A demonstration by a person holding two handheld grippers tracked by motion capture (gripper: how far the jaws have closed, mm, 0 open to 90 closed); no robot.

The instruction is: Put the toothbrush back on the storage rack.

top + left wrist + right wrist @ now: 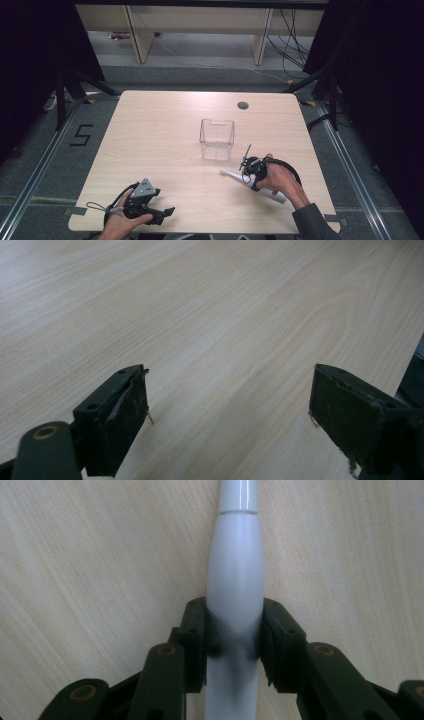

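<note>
- the right claw (234,640) has its jaws closed tight on the thick white body of an electric toothbrush (235,580); the pads press it on both sides.
- the left claw (230,415) is wide open and holds nothing; between its jaws is bare wood.
- in the high view the toothbrush (231,174) lies flat on the worktop (150,130), near the front right part, with its thin end toward the left.
- a clear plastic box (217,139) stands just behind the right claw (248,165), apart from it.
- the left claw (162,214) rests close to the front edge, well apart from the toothbrush, with much open worktop between.
</note>
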